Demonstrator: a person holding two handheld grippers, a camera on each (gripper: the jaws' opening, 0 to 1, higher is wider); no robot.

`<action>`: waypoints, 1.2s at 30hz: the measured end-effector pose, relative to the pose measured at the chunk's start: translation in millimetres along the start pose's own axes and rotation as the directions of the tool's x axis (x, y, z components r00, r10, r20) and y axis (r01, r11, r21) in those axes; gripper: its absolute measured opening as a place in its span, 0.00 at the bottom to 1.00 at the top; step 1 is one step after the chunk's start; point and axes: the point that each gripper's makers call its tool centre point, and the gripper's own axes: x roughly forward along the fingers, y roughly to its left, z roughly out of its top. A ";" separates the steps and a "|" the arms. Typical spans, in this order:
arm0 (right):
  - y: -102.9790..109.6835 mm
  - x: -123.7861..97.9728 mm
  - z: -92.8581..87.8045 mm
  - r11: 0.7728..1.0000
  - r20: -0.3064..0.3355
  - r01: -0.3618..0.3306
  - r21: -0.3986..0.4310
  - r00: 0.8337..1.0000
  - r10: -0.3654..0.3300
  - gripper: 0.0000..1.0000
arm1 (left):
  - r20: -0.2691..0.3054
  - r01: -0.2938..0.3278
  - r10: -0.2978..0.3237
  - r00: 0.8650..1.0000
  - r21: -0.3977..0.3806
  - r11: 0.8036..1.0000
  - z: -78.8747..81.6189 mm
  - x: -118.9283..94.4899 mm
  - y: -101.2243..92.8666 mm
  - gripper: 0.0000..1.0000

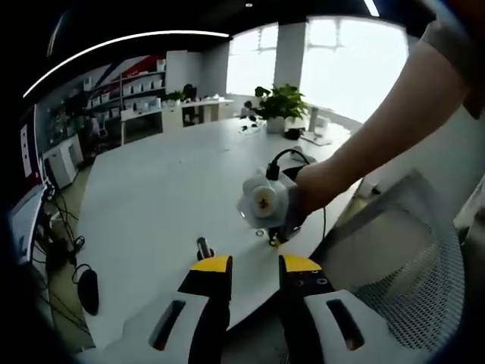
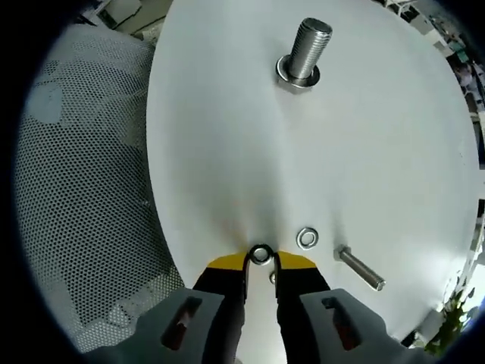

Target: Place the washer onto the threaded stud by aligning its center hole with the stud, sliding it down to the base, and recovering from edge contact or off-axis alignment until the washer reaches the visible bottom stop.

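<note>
White table (image 2: pixel 227 136), upright threaded stud (image 2: pixel 309 49); washer (image 2: pixel 261 254) seemingly edge-on between right gripper (image 2: pixel 261 262) tips.

The left gripper (image 1: pixel 254 264) hovers with jaws apart above the white table (image 1: pixel 151 197). Ahead, a hand (image 1: pixel 314 193) holds the right gripper (image 1: pixel 274 240) down near the upright stud (image 1: pixel 203 247).

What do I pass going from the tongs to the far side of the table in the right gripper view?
Washer held in the right tongs → loose washer lying on the table, with a small bolt beside it → upright threaded stud with a washer already at its base.
</note>
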 end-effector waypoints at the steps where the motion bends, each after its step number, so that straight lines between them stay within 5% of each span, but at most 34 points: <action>1: 0.3 -0.5 -0.4 1.000 0.008 0.006 0.008 1.000 -0.006 0.15 | 0.002 0.000 0.000 1.000 -0.001 1.000 0.4 -0.2 0.3 0.22; 10: -0.9 -3.1 -1.4 0.995 0.177 0.023 0.093 0.983 -0.040 0.14 | 0.011 -0.001 0.001 1.000 0.005 1.000 1.6 -1.1 0.1 0.22; 22: 5.6 -13.4 0.0 0.984 0.293 0.015 0.180 0.954 -0.068 0.13 | 0.015 0.001 -0.001 1.000 0.008 1.000 1.8 -1.1 0.1 0.22; 36: -22.2 -44.8 -10.0 0.972 0.330 0.062 0.228 0.934 -0.137 0.13 | 0.022 -0.005 0.005 1.000 0.019 1.000 3.5 -2.5 0.4 0.22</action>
